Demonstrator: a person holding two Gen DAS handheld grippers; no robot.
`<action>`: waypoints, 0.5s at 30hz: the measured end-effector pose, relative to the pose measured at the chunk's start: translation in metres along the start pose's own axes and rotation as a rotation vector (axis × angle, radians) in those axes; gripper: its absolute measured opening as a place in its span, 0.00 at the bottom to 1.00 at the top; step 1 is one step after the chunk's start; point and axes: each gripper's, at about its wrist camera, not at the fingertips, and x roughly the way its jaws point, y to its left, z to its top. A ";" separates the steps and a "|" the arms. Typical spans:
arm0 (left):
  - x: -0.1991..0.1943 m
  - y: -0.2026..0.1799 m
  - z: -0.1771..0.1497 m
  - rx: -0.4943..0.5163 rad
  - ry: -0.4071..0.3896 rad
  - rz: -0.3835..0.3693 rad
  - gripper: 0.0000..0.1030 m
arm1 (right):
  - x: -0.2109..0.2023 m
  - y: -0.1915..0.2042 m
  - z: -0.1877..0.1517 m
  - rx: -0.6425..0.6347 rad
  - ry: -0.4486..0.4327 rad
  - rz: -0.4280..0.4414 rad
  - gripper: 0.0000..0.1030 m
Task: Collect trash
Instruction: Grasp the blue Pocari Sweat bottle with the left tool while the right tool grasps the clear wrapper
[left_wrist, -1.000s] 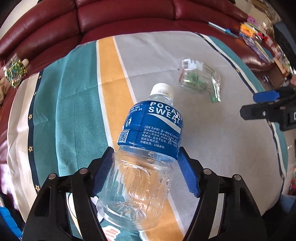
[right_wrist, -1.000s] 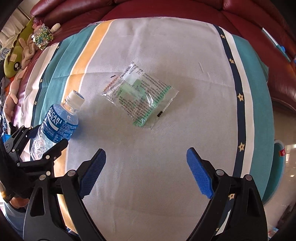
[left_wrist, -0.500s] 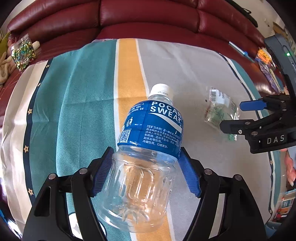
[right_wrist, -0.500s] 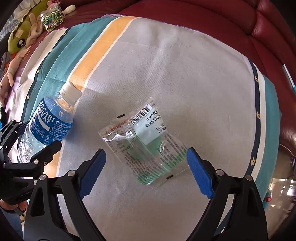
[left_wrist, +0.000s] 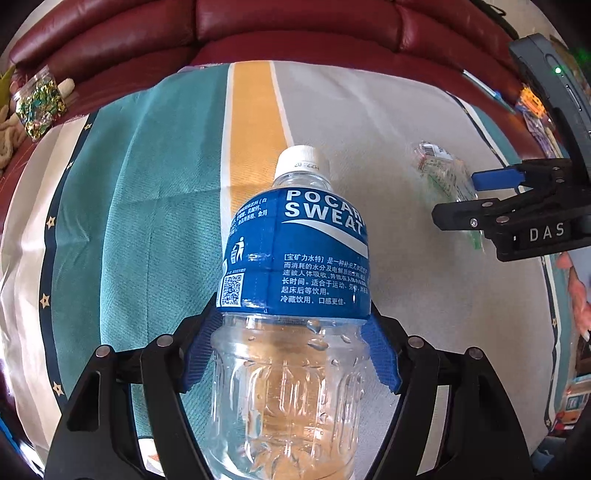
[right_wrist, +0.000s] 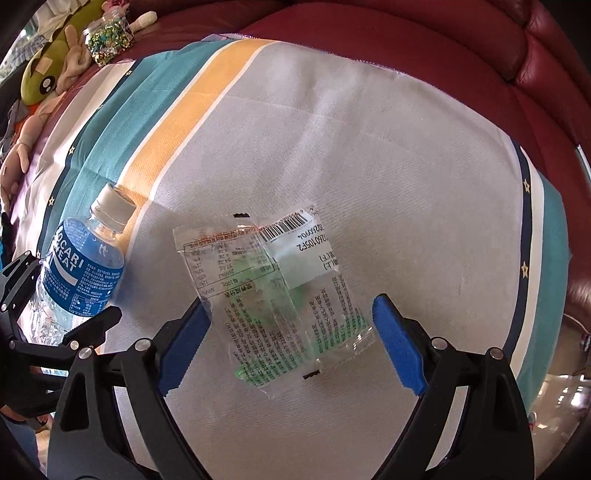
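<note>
Trash here means two items lying on a striped cloth (right_wrist: 332, 122) over a red sofa (left_wrist: 295, 33): a Pocari Sweat bottle (left_wrist: 295, 280) and a clear plastic wrapper (right_wrist: 280, 291)

We find the left tongs (left_wrist: 291, 354) pinching the bottle, the blue pads against its clear body just below the label. The right tongs (right_wrist: 291, 339) stand spread above the wrapper, one pad at each side, neither pressing on it

Risks, as we judge them:
- The bottle wall is thin, ribbed and beaded with droplets; a light squeeze could let it slide or swing neck-down once lifted
- The wrapper lies flat and slick; pads closing from the sides could skate it along the cloth or pinch fabric with it
- Both tongs work close together and could knock one another

The left wrist view shows the pad contact on the bottle and the wrapper only as a blur partly behind the right tongs. The right wrist view shows the wrapper's barcode, print and full outline between the pads, also a plush toy (right_wrist: 40, 77) and a glitter jar (right_wrist: 107, 37) on the sofa
</note>
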 end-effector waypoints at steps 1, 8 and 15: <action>0.000 0.001 0.000 -0.008 -0.001 -0.002 0.71 | -0.002 -0.001 0.002 -0.008 -0.003 -0.004 0.82; 0.002 -0.006 0.005 -0.012 -0.013 0.000 0.68 | 0.009 -0.002 0.013 -0.009 -0.007 0.047 0.73; -0.002 -0.018 0.006 -0.030 -0.040 0.007 0.65 | -0.002 -0.016 -0.009 0.087 -0.046 0.127 0.59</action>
